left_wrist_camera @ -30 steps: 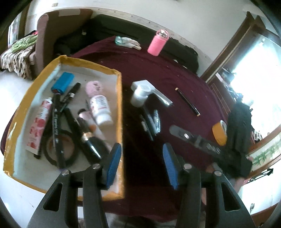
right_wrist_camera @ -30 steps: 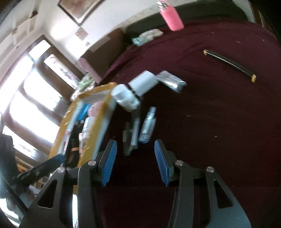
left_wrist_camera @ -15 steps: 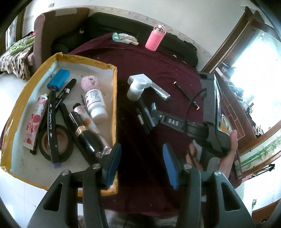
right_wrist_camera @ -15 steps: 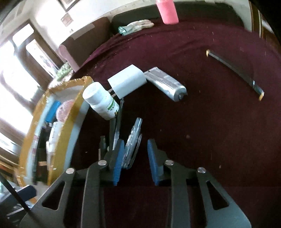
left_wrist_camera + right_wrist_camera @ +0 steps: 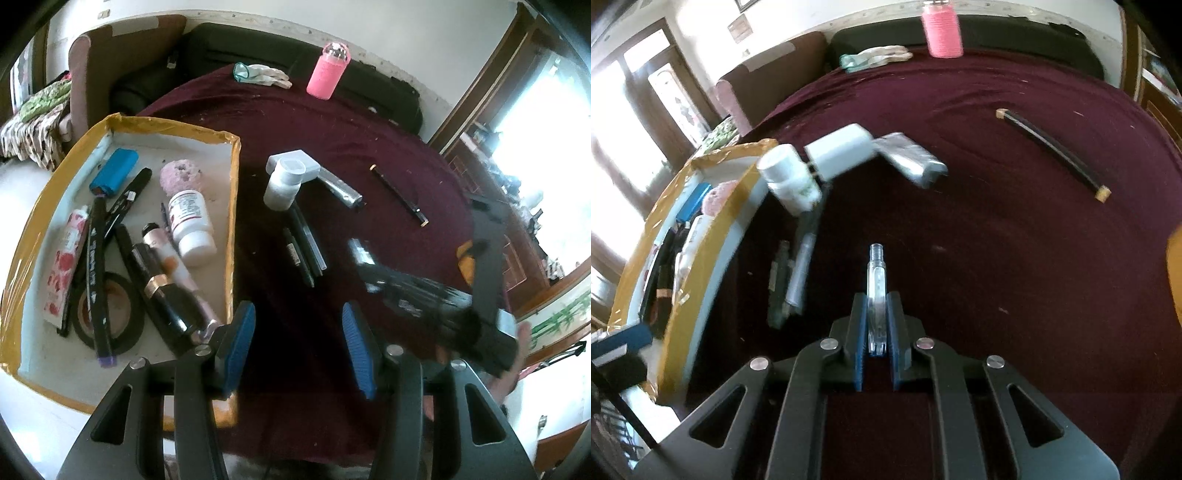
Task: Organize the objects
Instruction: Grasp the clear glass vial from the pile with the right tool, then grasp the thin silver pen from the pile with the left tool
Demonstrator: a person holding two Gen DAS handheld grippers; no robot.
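We've got the right tool (image 5: 874,328) clamped on the clear pen barrel (image 5: 876,291); left tool (image 5: 297,343) gapes empty. Lift level, then carry it left into the cardboard tray (image 5: 155,125).

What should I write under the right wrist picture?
Right gripper shut on a clear pen above the dark red tablecloth.

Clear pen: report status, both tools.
Right tool shut on clear pen. Left tool open, empty. Tray left of it, path unobstructed.
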